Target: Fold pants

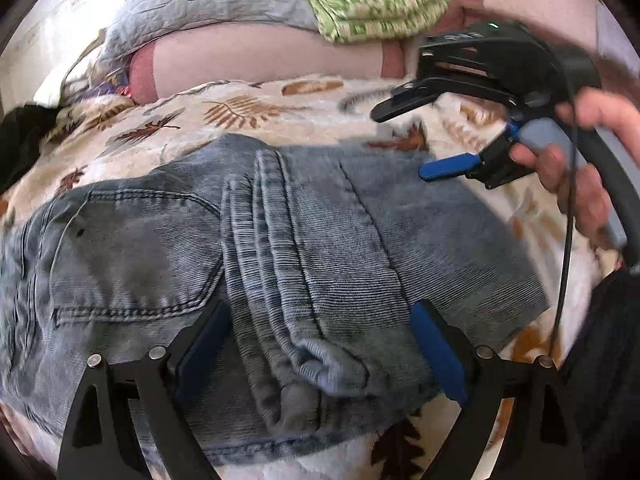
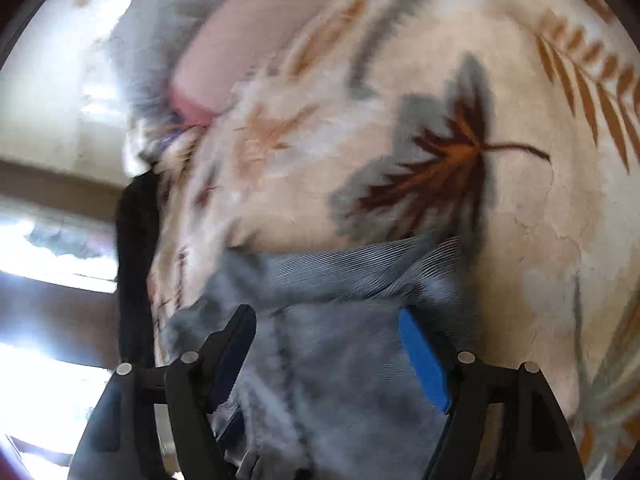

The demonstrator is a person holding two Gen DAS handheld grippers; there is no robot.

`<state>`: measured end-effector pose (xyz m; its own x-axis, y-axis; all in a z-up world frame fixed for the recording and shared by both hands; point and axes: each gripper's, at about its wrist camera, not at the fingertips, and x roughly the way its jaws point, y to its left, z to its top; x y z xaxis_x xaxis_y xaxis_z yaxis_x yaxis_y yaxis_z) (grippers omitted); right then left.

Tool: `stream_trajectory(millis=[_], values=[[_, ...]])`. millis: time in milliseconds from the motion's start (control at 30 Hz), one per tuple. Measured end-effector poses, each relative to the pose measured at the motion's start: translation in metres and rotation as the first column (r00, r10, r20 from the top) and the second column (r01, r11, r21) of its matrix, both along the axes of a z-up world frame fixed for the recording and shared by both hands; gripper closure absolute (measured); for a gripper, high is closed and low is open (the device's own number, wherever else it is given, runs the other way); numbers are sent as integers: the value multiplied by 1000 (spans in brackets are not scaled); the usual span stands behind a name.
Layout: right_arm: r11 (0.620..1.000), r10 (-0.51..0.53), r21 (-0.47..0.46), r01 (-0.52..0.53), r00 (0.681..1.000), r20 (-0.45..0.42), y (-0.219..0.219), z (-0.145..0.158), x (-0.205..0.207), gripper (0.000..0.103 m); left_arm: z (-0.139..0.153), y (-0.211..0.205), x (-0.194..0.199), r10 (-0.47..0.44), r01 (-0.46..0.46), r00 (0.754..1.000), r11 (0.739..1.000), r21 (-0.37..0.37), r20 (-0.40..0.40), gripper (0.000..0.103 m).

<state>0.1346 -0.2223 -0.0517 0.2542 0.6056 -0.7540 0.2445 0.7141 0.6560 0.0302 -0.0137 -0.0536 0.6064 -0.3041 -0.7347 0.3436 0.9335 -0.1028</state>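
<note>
Grey-blue jeans (image 1: 280, 248) lie folded on a leaf-patterned blanket (image 1: 248, 104), back pocket to the left, stacked leg folds in the middle. My left gripper (image 1: 320, 344) is open, its jaws spread either side of the leg folds near the front edge. My right gripper (image 1: 404, 138) shows in the left wrist view, held in a hand above the jeans' far right corner, jaws apart and empty. In the blurred right wrist view, the right gripper (image 2: 328, 340) is open over a corner of the jeans (image 2: 344, 360).
A pink pillow (image 1: 260, 56), a grey quilt (image 1: 208, 0) and a green patterned cloth (image 1: 376, 4) lie behind the blanket. A dark garment (image 1: 20, 132) sits at the left edge. The blanket (image 2: 520, 220) fills the right wrist view.
</note>
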Motion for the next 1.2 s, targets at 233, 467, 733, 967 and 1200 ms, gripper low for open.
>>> stream_trajectory(millis=[233, 467, 733, 967, 1200], values=[[990, 62, 122, -71, 995, 75, 19, 27, -60, 25, 42, 57, -8, 164, -152, 985, 972, -181, 56, 11], [985, 120, 112, -128, 990, 78, 32, 4, -86, 23, 61, 164, -27, 435, -442, 895, 841, -312, -96, 11], [945, 197, 229, -233, 966, 168, 59, 5, -92, 9, 29, 243, -50, 570, -671, 741, 617, -411, -355, 11], [955, 202, 191, -226, 970, 136, 59, -4, -99, 13, 0, 246, -40, 514, -703, 711, 535, -468, -481, 11], [956, 184, 198, -216, 968, 169, 63, 27, -97, 13, -13, 259, -29, 529, -721, 693, 494, -485, -490, 11]])
